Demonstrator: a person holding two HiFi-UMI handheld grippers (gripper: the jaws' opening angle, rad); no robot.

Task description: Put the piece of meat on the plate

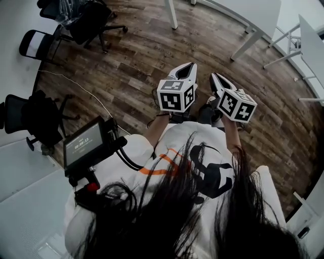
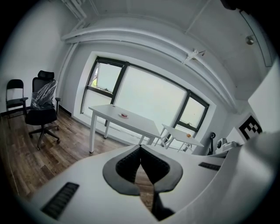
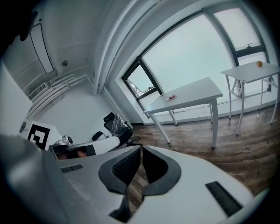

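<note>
Far across the room stands a white table [image 2: 131, 120], and on it lies a small reddish item [image 2: 124, 115] on what looks like a pale plate; it is too far off to tell more. The right gripper view shows the same table [image 3: 192, 97] and reddish item [image 3: 172, 96]. I hold both grippers side by side in front of my body, over the wooden floor. My left gripper [image 1: 191, 65] is shut with nothing in it, its pads meeting at the tips [image 2: 140, 147]. My right gripper [image 1: 213, 76] is shut and empty too [image 3: 141, 148].
A second, smaller white table [image 3: 249, 71] by the window carries an orange ball [image 3: 259, 63]. Black office chairs [image 2: 42, 109] stand to the left along the wall. In the head view, white table legs [image 1: 172, 15] and more chairs [image 1: 93, 23] ring the wooden floor [image 1: 136, 60].
</note>
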